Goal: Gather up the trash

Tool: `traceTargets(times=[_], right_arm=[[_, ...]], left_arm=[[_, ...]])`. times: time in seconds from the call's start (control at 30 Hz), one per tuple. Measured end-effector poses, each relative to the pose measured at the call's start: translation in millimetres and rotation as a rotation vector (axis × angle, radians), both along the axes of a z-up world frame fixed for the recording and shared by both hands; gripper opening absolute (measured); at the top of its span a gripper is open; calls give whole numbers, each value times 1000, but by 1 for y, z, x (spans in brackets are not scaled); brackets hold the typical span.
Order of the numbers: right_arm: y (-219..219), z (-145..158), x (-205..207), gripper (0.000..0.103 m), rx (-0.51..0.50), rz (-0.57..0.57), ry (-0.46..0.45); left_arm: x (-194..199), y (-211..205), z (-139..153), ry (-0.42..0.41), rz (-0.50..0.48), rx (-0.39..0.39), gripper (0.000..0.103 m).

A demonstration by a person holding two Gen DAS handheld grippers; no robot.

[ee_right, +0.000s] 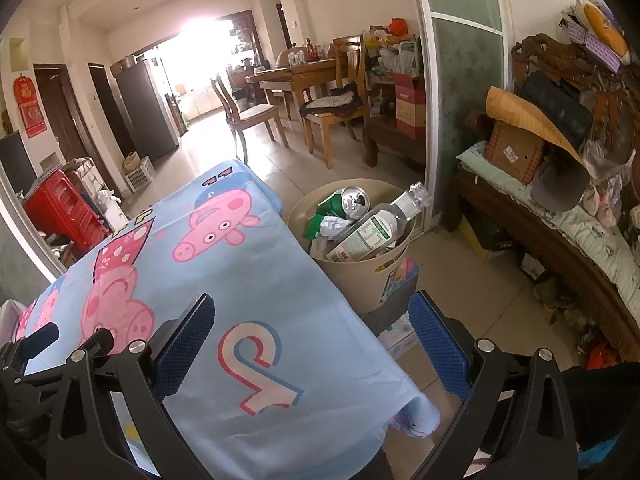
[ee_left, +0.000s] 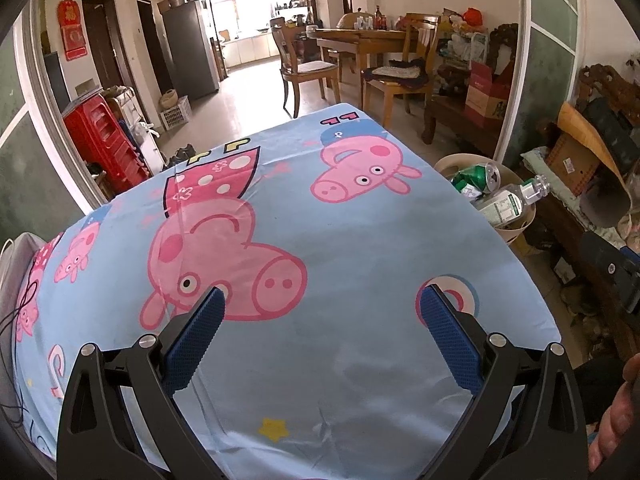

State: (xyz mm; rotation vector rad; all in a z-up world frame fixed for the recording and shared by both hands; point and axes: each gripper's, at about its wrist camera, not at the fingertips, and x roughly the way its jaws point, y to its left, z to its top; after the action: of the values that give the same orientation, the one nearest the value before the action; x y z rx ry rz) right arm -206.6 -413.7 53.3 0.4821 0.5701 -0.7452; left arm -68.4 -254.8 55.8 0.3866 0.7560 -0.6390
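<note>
A: The left gripper and right gripper?

B: Both spread wide, empty, hovering level over the blue tablecloth.

A: The trash?

B: Green can and clear bottle sit in the beige bin, just beside the tablecloth's far right corner.

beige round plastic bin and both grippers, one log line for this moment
left gripper open, empty | right gripper open, empty | beige round plastic bin holds clear plastic bottle, green can

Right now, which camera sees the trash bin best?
The right wrist view: the bin shows whole, with a bottle and can inside. The left wrist view catches only its top at the table's edge.
</note>
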Motion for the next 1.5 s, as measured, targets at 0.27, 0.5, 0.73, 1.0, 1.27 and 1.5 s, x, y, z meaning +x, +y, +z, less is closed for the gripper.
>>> traceTargets(times=[0.27, 0.5, 0.73, 1.0, 1.27, 1.5], right_arm=[[-2, 3, 0, 93, -6, -2, 5], [-4, 4, 4, 93, -7, 4, 8], [-6, -2, 5, 93, 4, -5, 40], [-6, 1, -4, 93, -9, -44, 33], [0, 7, -3, 93, -32, -39, 31], [1, 7, -4, 93, -26, -43, 47]], left_arm=[[-4, -5, 0, 11, -17, 4, 97], [-2, -5, 0, 15, -17, -3, 97], [1, -8, 0, 22, -26, -14, 97], [5, -7, -2, 39, -25, -22, 97], [4, 1, 4, 19, -21, -40, 97], [3, 1, 4, 22, -26, -39, 97]])
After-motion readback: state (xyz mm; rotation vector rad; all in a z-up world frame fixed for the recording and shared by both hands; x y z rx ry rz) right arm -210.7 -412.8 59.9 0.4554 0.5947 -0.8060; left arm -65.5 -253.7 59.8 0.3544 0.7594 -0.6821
